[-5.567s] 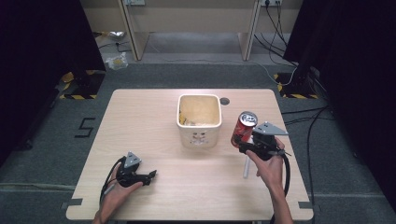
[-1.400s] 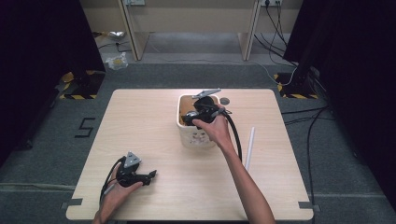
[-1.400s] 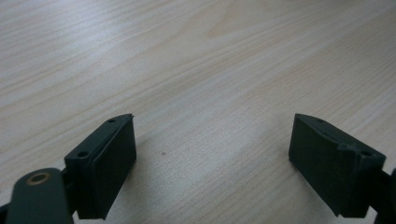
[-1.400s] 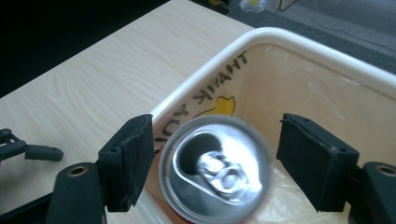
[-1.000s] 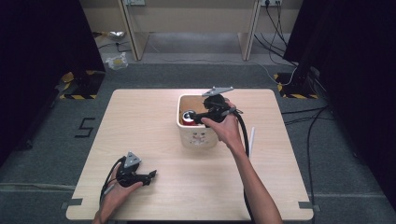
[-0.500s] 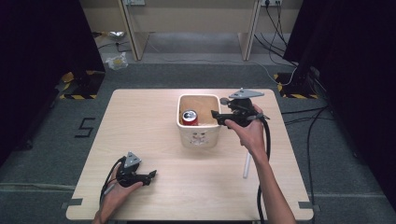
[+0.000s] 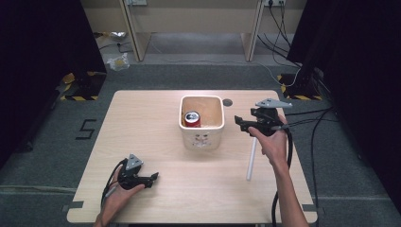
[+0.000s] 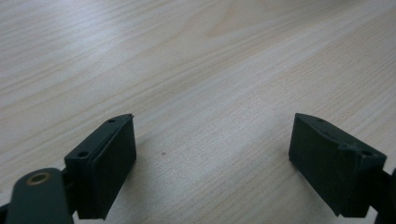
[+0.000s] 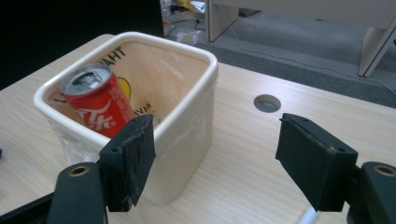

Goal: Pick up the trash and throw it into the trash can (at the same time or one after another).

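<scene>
Can dropped in bin, right tongs empty and wide.

High view: red can (image 7: 192, 118) sat left of centre inside cream bin (image 7: 202, 140), top up; right gripper (image 7: 240, 124) just right of it, wide; left gripper (image 7: 150, 178) rested lower left; white tube (image 7: 251, 159) lay close, risked being knocked. Left gripper view: wide, nothing held. Right gripper view: can (image 9: 95, 105) leaned, long axis tilted, top toward upper left; could topple further.

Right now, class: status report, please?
Right gripper open, empty, beside bin. Left gripper open on table. Can in bin. White tube lies near right hand.
</scene>
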{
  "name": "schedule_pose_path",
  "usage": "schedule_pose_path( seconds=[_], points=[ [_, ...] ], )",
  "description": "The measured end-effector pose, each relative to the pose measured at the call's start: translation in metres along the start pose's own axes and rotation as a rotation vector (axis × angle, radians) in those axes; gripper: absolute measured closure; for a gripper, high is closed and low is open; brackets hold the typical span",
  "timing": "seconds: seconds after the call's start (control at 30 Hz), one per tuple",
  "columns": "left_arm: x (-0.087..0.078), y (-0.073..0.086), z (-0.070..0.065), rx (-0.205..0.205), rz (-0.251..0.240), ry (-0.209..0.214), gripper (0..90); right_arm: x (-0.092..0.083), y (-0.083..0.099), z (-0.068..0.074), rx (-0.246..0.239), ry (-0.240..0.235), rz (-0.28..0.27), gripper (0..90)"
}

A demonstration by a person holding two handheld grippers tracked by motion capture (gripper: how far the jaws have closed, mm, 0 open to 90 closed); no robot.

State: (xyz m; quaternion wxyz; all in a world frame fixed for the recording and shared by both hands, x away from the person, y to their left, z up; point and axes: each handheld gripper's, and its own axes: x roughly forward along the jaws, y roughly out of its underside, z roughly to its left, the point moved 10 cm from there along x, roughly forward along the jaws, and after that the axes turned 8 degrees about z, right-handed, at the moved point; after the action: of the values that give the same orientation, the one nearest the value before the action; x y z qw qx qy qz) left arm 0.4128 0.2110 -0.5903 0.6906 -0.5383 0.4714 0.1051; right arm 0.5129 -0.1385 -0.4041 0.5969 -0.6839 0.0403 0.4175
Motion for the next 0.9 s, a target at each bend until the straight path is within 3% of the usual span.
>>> schedule_pose_path(
  seconds=[0.33, 0.73, 0.9],
  points=[
    [0.0, 0.0, 0.0, 0.0, 0.0, 0.0, 14.1, 0.005, 0.033, -0.015, 0.031, 0.037, 0.036, 29.0],
    [0.0, 0.0, 0.0, 0.0, 0.002, 0.0, 14.1, 0.015, 0.069, -0.017, 0.048, 0.049, 0.074, 29.2],
    [0.0, 0.0, 0.0, 0.0, 0.002, 0.0, 14.1, 0.016, 0.079, -0.016, 0.07, 0.039, 0.059, 29.2]
  ],
)
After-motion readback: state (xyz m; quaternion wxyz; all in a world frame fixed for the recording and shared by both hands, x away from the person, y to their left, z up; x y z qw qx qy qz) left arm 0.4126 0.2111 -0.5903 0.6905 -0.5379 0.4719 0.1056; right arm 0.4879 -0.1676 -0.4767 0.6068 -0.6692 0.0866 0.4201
